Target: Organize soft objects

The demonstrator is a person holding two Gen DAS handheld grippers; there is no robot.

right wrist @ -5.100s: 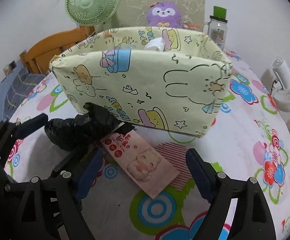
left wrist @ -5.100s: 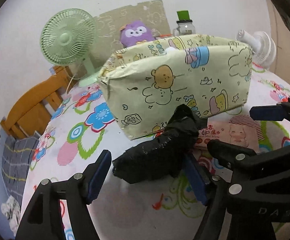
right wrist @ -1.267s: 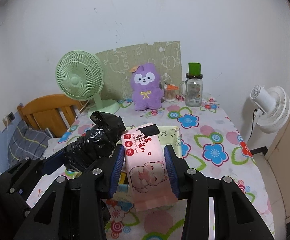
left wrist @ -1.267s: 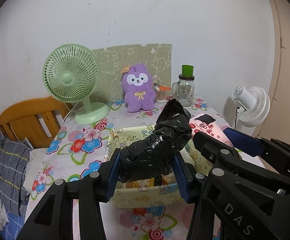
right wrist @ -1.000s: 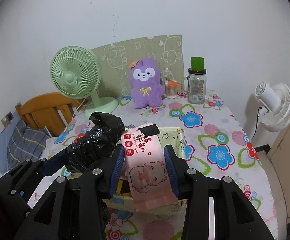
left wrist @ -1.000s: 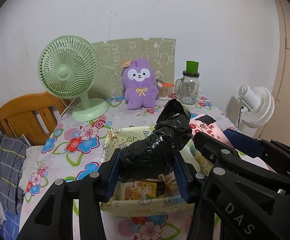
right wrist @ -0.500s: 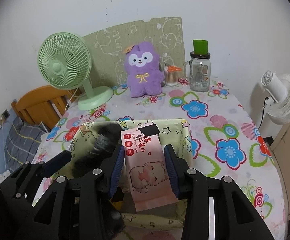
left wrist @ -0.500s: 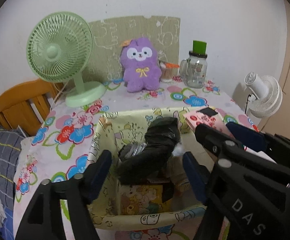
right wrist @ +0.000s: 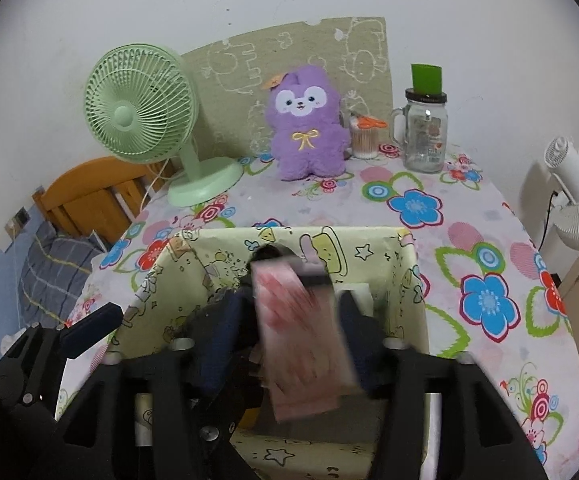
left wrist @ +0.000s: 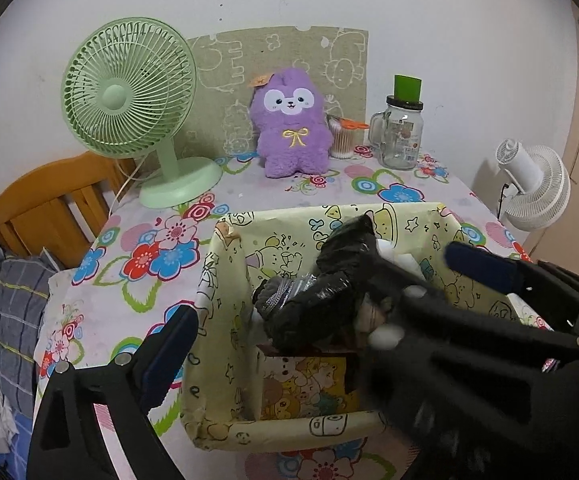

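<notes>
Both grippers have just been opening over the pale yellow cartoon-print fabric bin (left wrist: 225, 320). The left gripper (left wrist: 289, 344) is spread wide, and the crumpled black plastic bag (left wrist: 329, 292) lies loose inside the bin. The right gripper (right wrist: 293, 340) has its jaws apart, with the blurry pink tissue pack (right wrist: 301, 336) between them, over the bin.

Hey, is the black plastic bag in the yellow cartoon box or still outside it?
In. The black plastic bag lies inside the yellow cartoon box, below its rim, clear of the left gripper.
</notes>
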